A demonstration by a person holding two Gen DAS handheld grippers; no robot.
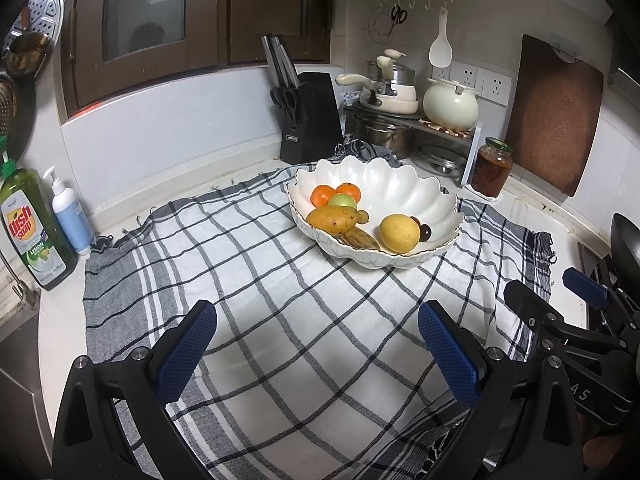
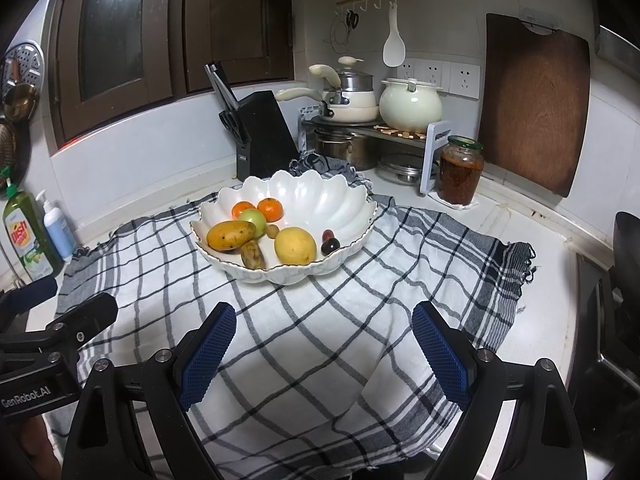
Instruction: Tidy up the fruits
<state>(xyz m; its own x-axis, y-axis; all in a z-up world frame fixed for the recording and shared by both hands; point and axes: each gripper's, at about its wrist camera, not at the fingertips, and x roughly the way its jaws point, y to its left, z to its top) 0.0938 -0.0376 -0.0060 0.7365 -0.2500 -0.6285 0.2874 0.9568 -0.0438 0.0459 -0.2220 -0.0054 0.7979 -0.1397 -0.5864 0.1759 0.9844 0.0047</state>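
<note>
Far left on the counter: green dish soap bottle (image 1: 30, 224), with a white pump bottle (image 1: 70, 216) just beside it. Spread across the counter, a grey-and-white checked cloth (image 1: 280, 320).

Low in the left wrist view, left gripper (image 1: 316, 320) hovering over bare cloth, blue pads wide apart, nothing between them. Beside it on the right, right gripper (image 2: 324, 320), likewise spread wide and empty, above the near part of the cloth.

Beyond both, toward the back of the cloth, a white scalloped bowl (image 1: 400, 184) holding all the fruit: 2 oranges (image 1: 323, 195) at the back left, a green apple (image 1: 342, 201) touching them, a yellow mango (image 1: 332, 219) in front, a small brownish round fruit (image 1: 363, 216) just beside the mango's tip, a brown spotted fruit (image 1: 360, 239) at the near rim, a lemon (image 1: 399, 233) right of that, and 2 dark red grapes (image 1: 424, 230) just beside the lemon.

Behind the bowl, a black knife block (image 1: 310, 120); right of it, a rack with cream pots (image 1: 450, 104); then a jar of red paste (image 1: 491, 168); furthest right, a wooden cutting board (image 1: 554, 116) leaning on the wall.
</note>
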